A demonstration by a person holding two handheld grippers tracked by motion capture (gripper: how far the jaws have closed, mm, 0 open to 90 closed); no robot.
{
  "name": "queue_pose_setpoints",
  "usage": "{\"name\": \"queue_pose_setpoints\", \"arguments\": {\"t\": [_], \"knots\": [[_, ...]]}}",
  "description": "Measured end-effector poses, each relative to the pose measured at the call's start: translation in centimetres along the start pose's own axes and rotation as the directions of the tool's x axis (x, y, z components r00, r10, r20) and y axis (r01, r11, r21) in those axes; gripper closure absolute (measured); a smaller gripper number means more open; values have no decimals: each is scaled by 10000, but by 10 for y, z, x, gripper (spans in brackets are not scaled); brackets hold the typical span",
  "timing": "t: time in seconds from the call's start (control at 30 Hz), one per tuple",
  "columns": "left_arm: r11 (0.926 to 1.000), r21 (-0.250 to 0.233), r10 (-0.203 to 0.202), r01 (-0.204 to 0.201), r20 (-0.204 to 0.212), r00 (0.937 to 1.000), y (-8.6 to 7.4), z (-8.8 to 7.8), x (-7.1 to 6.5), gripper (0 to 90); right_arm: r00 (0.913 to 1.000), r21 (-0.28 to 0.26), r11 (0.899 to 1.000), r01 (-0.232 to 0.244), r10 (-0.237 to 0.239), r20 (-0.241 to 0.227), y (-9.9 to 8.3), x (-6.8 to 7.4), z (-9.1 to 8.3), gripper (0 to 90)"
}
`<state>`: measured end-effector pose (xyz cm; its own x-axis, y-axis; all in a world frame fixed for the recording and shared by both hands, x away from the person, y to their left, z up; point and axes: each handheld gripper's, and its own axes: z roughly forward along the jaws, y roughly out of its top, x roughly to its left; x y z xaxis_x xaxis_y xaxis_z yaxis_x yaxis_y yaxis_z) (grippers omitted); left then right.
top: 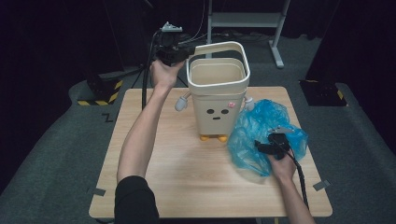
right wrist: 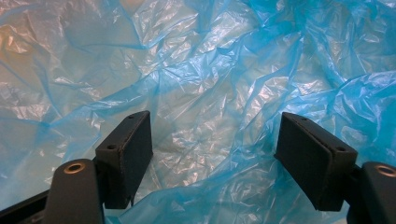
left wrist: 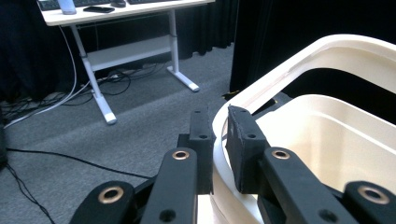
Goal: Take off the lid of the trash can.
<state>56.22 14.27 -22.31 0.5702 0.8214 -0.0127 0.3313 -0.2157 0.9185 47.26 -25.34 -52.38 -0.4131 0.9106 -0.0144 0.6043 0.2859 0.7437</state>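
Near the top centre of the high view, the cream plastic bin with a painted face and orange feet point(top: 217, 100) stands on the wooden table point(top: 159, 168), its inside bare. The left gripper point(top: 184, 53) pinches its raised hoop handle point(left wrist: 261, 88). Right of it, the crumpled blue plastic bag point(top: 261, 130) lies unlined; the right gripper point(top: 267, 148) hovers spread-jawed over it. Judging by this, lining hasn't begun: grabbing, opening and fitting remain.
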Motion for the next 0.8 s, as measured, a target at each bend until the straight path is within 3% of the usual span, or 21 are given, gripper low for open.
{"name": "queue_pose_setpoints", "arguments": {"t": [0.8], "knots": [[9995, -315, 101, -103, -66, 9999, -2, -41, 3, 814, 10000, 7, 10000, -17, 17, -10, 0, 0, 0, 267]]}}
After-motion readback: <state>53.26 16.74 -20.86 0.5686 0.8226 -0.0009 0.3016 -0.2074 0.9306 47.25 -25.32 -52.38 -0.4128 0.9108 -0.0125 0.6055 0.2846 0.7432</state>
